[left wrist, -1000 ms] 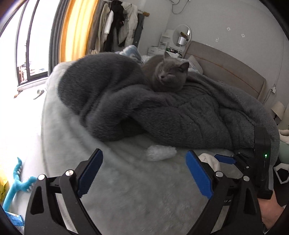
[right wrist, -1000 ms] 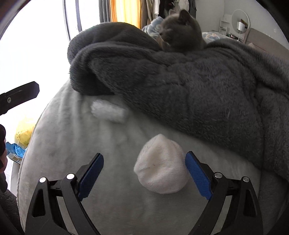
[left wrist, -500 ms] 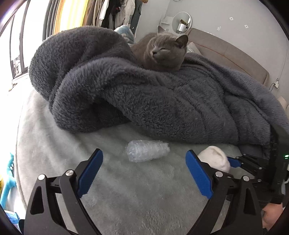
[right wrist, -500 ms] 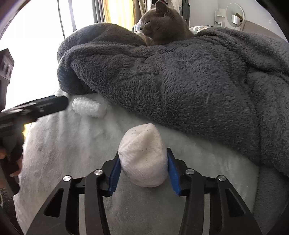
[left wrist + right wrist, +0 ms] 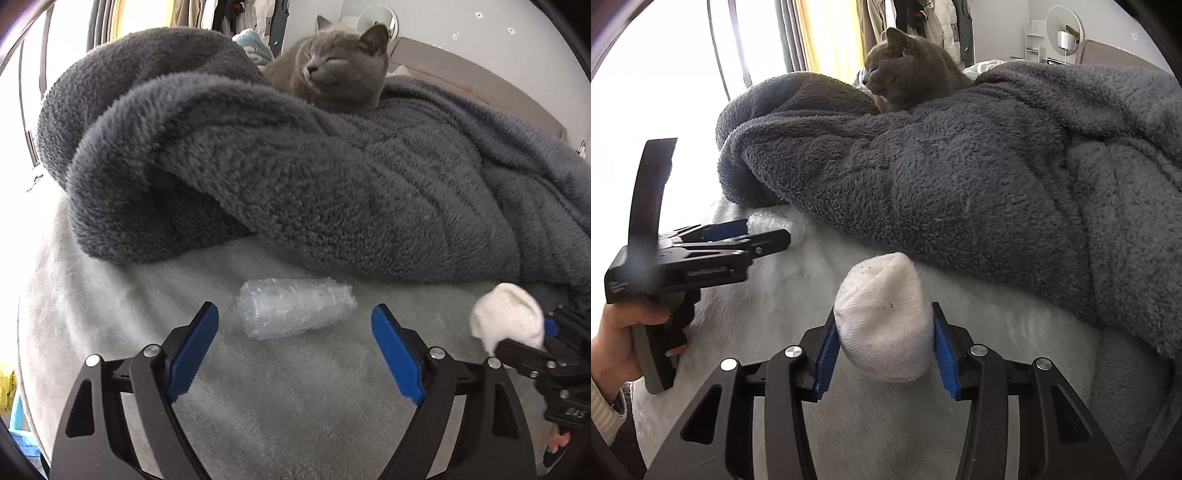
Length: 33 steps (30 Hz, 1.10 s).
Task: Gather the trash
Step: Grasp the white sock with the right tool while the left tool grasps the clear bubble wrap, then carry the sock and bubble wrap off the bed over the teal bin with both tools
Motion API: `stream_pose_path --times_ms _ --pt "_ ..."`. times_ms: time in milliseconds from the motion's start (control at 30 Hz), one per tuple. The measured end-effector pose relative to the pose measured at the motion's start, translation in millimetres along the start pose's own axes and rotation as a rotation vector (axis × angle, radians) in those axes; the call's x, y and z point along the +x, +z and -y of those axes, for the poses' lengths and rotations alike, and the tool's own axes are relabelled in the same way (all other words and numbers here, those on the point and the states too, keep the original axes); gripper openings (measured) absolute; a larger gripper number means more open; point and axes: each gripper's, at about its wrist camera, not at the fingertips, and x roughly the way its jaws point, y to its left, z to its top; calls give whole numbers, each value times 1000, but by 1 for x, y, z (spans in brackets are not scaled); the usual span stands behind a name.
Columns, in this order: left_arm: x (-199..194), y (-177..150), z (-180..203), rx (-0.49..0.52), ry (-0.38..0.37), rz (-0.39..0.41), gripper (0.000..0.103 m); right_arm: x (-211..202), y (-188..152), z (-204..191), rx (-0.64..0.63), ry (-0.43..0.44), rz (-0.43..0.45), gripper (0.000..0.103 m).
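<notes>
A crumpled roll of clear bubble wrap (image 5: 295, 308) lies on the pale fleece sheet (image 5: 288, 398), just ahead of my left gripper (image 5: 295, 345). Its blue jaws are closing, one on each side of the wrap, and neither touches it. My right gripper (image 5: 884, 345) is shut on a balled white sock (image 5: 884, 317) speckled with dark bits. The same sock (image 5: 508, 317) shows at the right of the left wrist view. In the right wrist view the left gripper (image 5: 753, 236) reaches the bubble wrap (image 5: 770, 223) at the far left.
A thick grey blanket (image 5: 314, 177) is heaped right behind both items, and a grey cat (image 5: 336, 70) rests on top of it. The bed's edge curves down at the left, with a bright window beyond. A hand (image 5: 618, 339) grips the left tool's handle.
My left gripper came down and forward until the bubble wrap sits between its jaws. My right gripper shut on the white sock, which it then carried a little.
</notes>
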Motion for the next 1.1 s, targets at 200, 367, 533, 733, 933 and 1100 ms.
stream_pose_path --times_ms 200,367,533,733,933,1100 --pt "11 -1 -6 -43 16 -16 74 -7 -8 5 2 7 -8 47" --pt "14 0 -15 -95 -18 -5 66 -14 -13 9 9 5 -8 47" --pt "10 -1 -13 -64 -47 12 63 -19 -10 10 21 1 -7 47" --pt "-5 -3 -4 -4 -86 24 63 -24 -3 4 42 12 -17 47" --pt "-24 -18 -6 41 -94 3 63 -22 1 -7 73 27 -41 47" --pt "-40 -27 -3 68 -97 -19 63 -13 2 -17 99 46 -85 47"
